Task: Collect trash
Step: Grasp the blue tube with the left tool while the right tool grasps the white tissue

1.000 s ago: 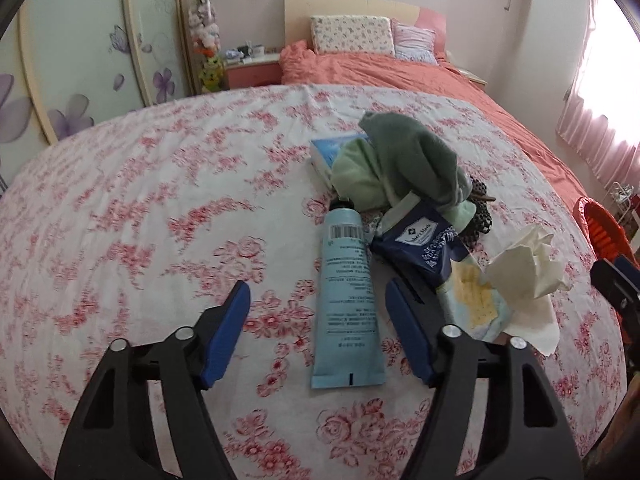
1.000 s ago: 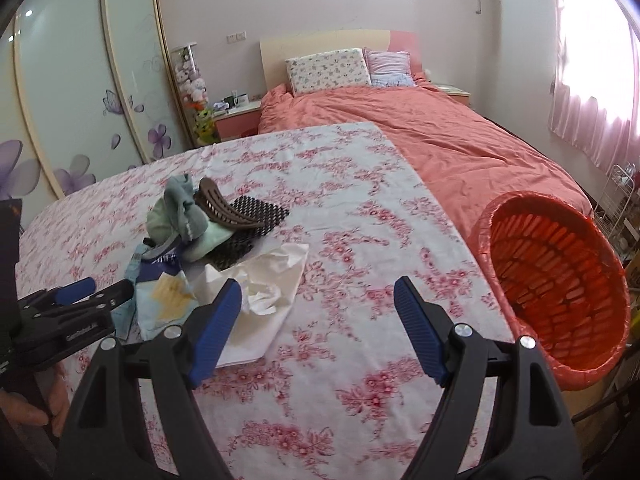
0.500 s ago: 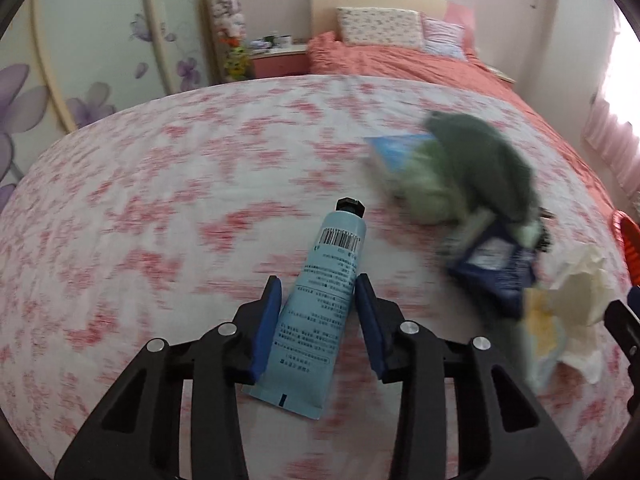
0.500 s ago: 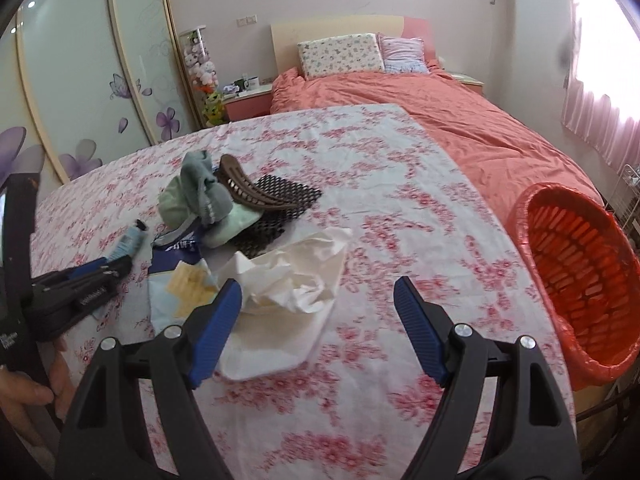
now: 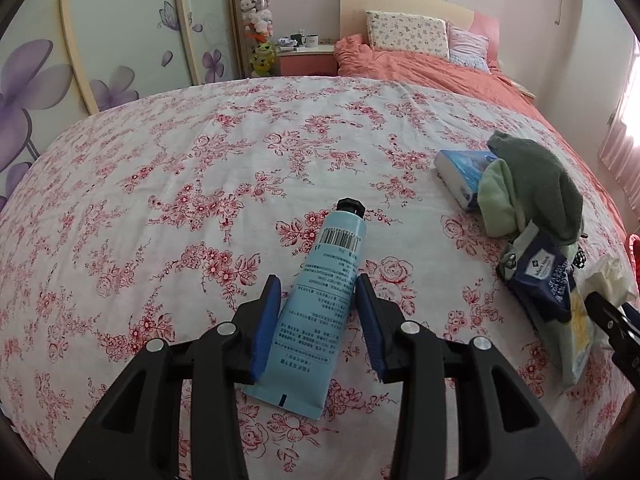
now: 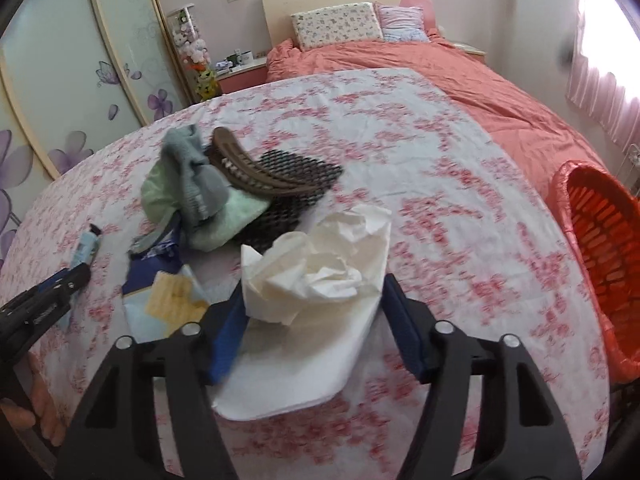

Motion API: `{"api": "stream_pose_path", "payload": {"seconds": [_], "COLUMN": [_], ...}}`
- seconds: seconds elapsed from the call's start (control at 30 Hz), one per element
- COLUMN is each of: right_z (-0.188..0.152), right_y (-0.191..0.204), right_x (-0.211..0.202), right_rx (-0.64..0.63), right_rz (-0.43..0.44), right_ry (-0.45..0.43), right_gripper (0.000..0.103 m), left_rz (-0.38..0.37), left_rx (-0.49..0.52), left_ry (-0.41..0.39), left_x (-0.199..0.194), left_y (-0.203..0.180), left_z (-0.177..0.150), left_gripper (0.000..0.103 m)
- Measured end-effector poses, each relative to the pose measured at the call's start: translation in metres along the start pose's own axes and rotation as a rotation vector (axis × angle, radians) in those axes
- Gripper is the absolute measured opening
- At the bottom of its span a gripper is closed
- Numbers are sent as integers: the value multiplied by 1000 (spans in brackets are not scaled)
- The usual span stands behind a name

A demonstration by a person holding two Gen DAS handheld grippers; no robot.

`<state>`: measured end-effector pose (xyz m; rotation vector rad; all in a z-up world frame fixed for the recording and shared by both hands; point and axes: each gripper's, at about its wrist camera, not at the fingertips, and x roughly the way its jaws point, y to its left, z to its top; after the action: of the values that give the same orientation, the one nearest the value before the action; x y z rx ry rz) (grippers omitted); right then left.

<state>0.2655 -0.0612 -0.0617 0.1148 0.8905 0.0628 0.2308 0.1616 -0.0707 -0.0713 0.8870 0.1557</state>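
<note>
Left hand-held gripper (image 5: 316,316): blue pads set either side of the pale blue squeeze tube with a black cap (image 5: 320,296), narrow gap, pads at or just beside the tube's edges. Cannot tell whether they are actually pressing it. Tube lies flat on the white bedspread with red roses (image 5: 168,184), cap pointing away from the gripper, crimped end toward it.

Right hand-held gripper (image 6: 316,316): jaws held wide, straddling the crumpled white tissue paper (image 6: 320,264), which sits on a flat white sheet on the bedspread. The left pad lies at the edge of the wad; the right pad is just beside the flat sheet's edge. Nothing is gripped.

Just left of the tissue: a dark blue wipes packet (image 5: 542,280) and a light blue wrapper with a yellow patch (image 6: 172,300). Behind them a heap of green and grey cloth (image 6: 188,184), with a brown toothed hair clip (image 6: 248,168) resting on black mesh (image 6: 296,184). A blue-and-white tissue pack (image 5: 460,176) lies against the far side of the cloth.

Orange slatted plastic basket (image 6: 600,240): stands off the bed's right edge, well apart from both grippers. The interior that shows holds nothing; the bottom is not fully visible.
</note>
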Motion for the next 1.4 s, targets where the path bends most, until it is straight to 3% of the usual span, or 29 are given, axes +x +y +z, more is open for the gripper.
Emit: {"api": "stream_pose_path", "payload": {"seconds": [0.23, 0.9, 0.97, 1.1, 1.4], "right_z": [8, 12, 13, 13, 12], "right_y": [-39, -32, -32, -33, -33], "right_x": [1, 8, 8, 7, -3], "right_rx": [111, 65, 64, 65, 45], "right_rz": [-61, -93, -95, -90, -75], "right_ry": [-15, -1, -1, -6, -26], "right_gripper": [61, 66, 65, 57, 51], "left_rz": [-10, -15, -21, -52, -80], "left_rx": [-7, 10, 16, 28, 17], "left_ry": [-1, 0, 0, -6, -2], "left_x": [1, 15, 16, 15, 8], "left_y": [2, -5, -7, -7, -5], "left_z": [1, 18, 20, 19, 17], "left_gripper": [40, 42, 42, 28, 28]}}
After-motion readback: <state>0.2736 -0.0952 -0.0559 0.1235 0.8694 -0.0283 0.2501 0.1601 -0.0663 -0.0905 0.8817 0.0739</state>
